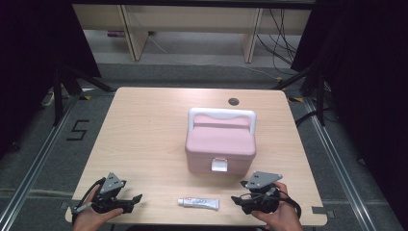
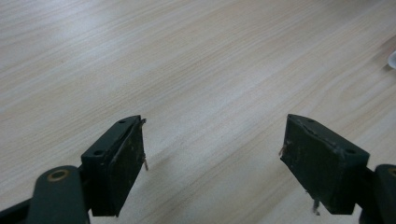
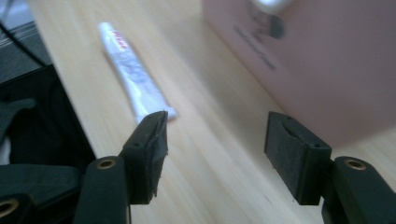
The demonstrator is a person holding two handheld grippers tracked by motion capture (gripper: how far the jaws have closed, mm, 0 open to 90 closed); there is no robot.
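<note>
White squeeze tube [image 1: 198, 203] with red and grey print, lying flat on the wooden table near its front edge, long axis running left to right, cap end to the left in the high view. Untouched, roughly midway between the two grippers and apart from both. Just in front of the pink box [image 1: 220, 142], not touching it. In the right gripper view, tube [image 3: 131, 78] stretched away from the jaws, crimped flat end nearest, box wall to its right.
</note>
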